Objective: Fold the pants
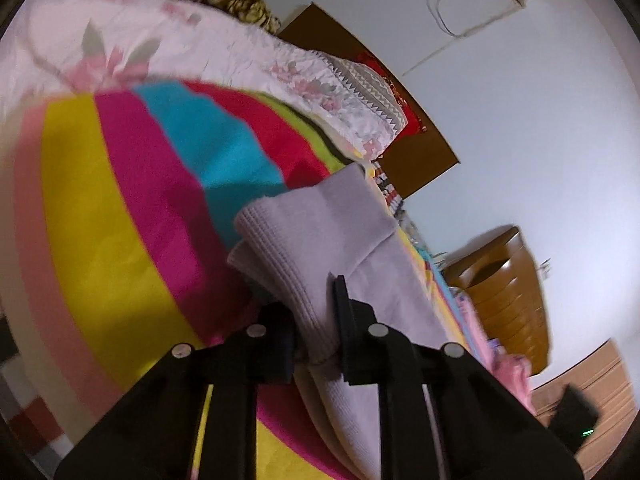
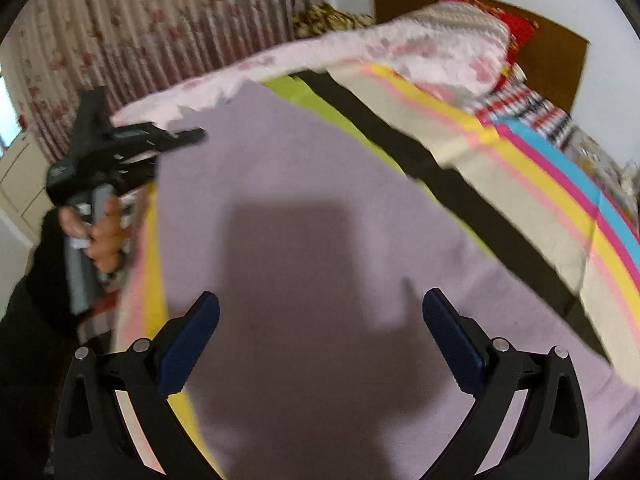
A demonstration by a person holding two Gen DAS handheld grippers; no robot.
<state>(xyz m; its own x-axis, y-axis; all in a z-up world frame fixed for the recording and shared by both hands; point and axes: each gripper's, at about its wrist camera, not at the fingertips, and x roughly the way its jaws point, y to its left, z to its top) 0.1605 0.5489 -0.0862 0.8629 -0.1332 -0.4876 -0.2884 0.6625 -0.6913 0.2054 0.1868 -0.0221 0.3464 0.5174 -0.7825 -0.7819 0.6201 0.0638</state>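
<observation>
Two risks stand out, both read from how the pants [image 2: 304, 216] lie on the striped sheet [image 1: 120, 200]. The larger is that the broad lilac panel spread flat over the sheet drags or bunches when the pinched end is carried across, since only one corner is held and the cloth is soft and limp; the fold would then land crooked. The smaller is a slip: the left gripper [image 1: 316, 320] is clenched on a stacked ribbed cuff at the pants' near edge, several layers thick, and a lower layer could slide out of the bite. The sheet is smooth woven cotton in wide bands of yellow, magenta, blue and red, lightly creased, and the pants lie on top of it, a matte knit with no sheen. Beyond the pants, at the sheet's far edge, a pink flowered quilt [image 1: 168, 40] lies rumpled and puffy. The right gripper [image 2: 320, 332] hovers over the middle of the pants with its jaws spread wide and nothing between its blue ridged pads [image 2: 192, 344], casting a blocky shadow on the cloth.
</observation>
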